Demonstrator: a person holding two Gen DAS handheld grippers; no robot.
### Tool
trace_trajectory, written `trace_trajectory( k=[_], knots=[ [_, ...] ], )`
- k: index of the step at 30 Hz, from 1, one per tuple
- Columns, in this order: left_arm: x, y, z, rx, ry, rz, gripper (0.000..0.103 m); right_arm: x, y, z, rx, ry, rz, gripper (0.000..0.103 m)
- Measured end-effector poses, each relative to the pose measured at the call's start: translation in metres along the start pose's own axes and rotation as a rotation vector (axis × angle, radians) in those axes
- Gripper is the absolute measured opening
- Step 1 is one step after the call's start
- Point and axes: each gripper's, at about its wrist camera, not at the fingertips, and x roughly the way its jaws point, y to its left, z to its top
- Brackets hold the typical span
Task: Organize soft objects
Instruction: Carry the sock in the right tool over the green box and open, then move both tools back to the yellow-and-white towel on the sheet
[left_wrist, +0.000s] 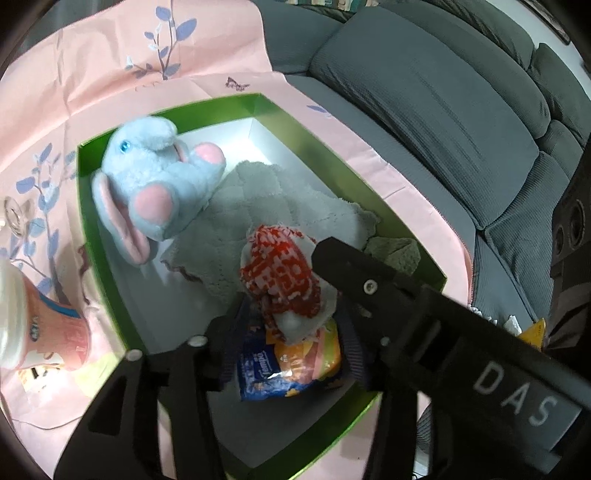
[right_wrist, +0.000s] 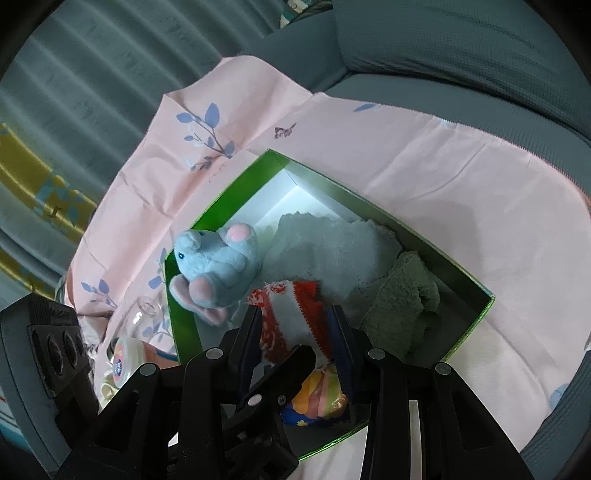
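Right tool (right_wrist: 295, 328) pinches the red-and-white cloth (right_wrist: 291, 314) between its pads, low over the near end of the green box (right_wrist: 472, 325). Left tool (left_wrist: 284, 317) stands spread around the same cloth (left_wrist: 282, 273), pads off it as far as I can tell. Under it lies a glossy tissue pack (left_wrist: 258, 369); beyond, a fuzzy grey towel (left_wrist: 280, 206), a plush blue elephant (left_wrist: 155, 184) at far left, and a nubbly green cloth (right_wrist: 399, 302) at right. Let go carelessly, the limp knit could unroll or slide off the slick pack. Pink sheet (right_wrist: 443, 192) wrinkles beneath the box.
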Motion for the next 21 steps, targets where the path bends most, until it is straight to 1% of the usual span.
trace_trajectory(
  k=[1, 2, 6, 7, 8, 9, 10, 11, 12, 13, 14, 16, 19, 21],
  knots=[
    [-0.003, 0.0, 0.0, 0.001, -0.008, 0.006, 0.063, -0.002, 0.001, 0.0, 0.001, -0.008, 0.002, 0.04],
    [-0.008, 0.001, -0.001, 0.003, -0.021, 0.007, 0.067, -0.006, 0.001, 0.0, -0.001, -0.017, 0.003, 0.04],
    [-0.027, 0.004, -0.005, -0.005, -0.056, -0.001, 0.073, -0.022, 0.008, -0.001, -0.022, -0.065, 0.007, 0.04],
    [-0.035, 0.006, -0.006, -0.004, -0.07, -0.004, 0.075, -0.027, 0.01, -0.002, -0.03, -0.076, 0.01, 0.046],
    [-0.041, 0.006, -0.007, -0.004, -0.083, -0.003, 0.077, -0.036, 0.015, -0.004, -0.044, -0.105, 0.016, 0.057],
    [-0.049, 0.007, -0.009, -0.002, -0.101, -0.005, 0.078, -0.041, 0.018, -0.005, -0.051, -0.124, 0.022, 0.062],
    [-0.061, 0.01, -0.012, -0.003, -0.125, -0.01, 0.082, -0.041, 0.018, -0.005, -0.051, -0.124, 0.022, 0.068],
    [-0.069, 0.011, -0.014, -0.005, -0.141, -0.015, 0.087, -0.045, 0.021, -0.006, -0.059, -0.139, 0.028, 0.07],
    [-0.078, 0.013, -0.017, -0.007, -0.158, -0.021, 0.088, -0.049, 0.024, -0.006, -0.065, -0.15, 0.033, 0.072],
    [-0.091, 0.018, -0.021, -0.016, -0.184, -0.031, 0.092, -0.053, 0.027, -0.007, -0.072, -0.159, 0.039, 0.079],
    [-0.102, 0.023, -0.025, -0.027, -0.204, -0.033, 0.097, -0.056, 0.029, -0.008, -0.077, -0.167, 0.043, 0.082],
    [-0.124, 0.034, -0.033, -0.057, -0.25, -0.038, 0.102, -0.061, 0.036, -0.011, -0.096, -0.188, 0.058, 0.084],
    [-0.155, 0.056, -0.049, -0.107, -0.304, -0.05, 0.102, -0.067, 0.047, -0.014, -0.126, -0.204, 0.062, 0.089],
    [-0.172, 0.069, -0.059, -0.135, -0.327, -0.034, 0.102, -0.07, 0.051, -0.016, -0.14, -0.211, 0.066, 0.089]
  ],
)
